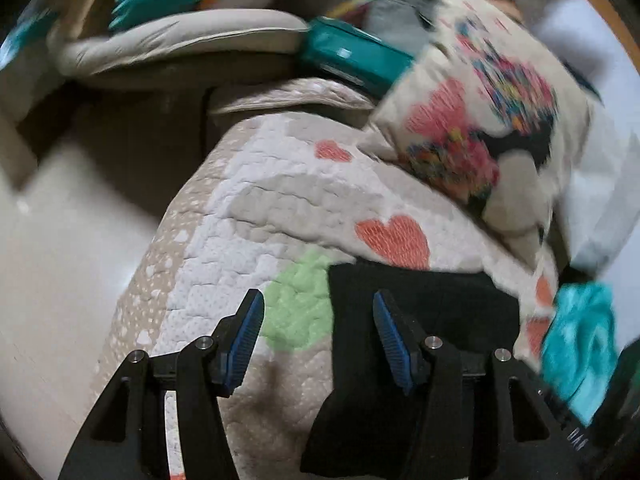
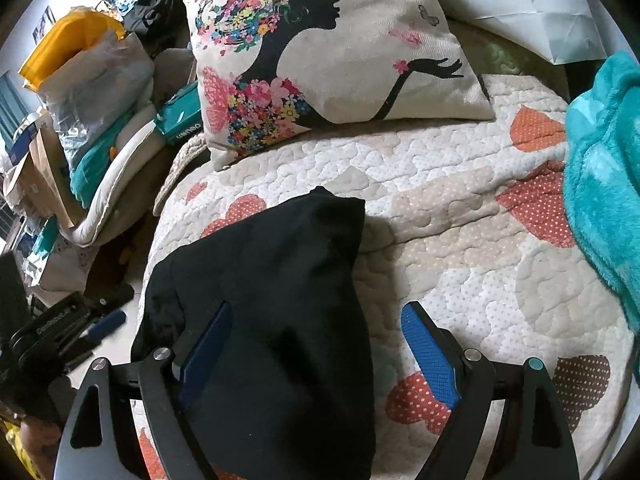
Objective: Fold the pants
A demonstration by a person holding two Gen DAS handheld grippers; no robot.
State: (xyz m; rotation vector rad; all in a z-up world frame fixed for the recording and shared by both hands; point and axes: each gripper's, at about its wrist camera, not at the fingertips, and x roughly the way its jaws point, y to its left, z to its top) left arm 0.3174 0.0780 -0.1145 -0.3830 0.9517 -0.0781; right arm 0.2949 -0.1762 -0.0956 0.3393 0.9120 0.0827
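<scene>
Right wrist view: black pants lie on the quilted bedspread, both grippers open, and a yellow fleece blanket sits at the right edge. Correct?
One thing is wrong: the fleece blanket is teal, not yellow, as the right wrist view shows. The rest holds: the black pants lie on the quilted bedspread, and the left gripper and right gripper have open jaws.

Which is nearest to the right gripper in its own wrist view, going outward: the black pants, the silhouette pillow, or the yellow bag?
1. black pants, between the open fingers of the right gripper.
2. silhouette pillow, straight ahead on the quilt.
3. yellow bag, far upper left, off the bed.
</scene>
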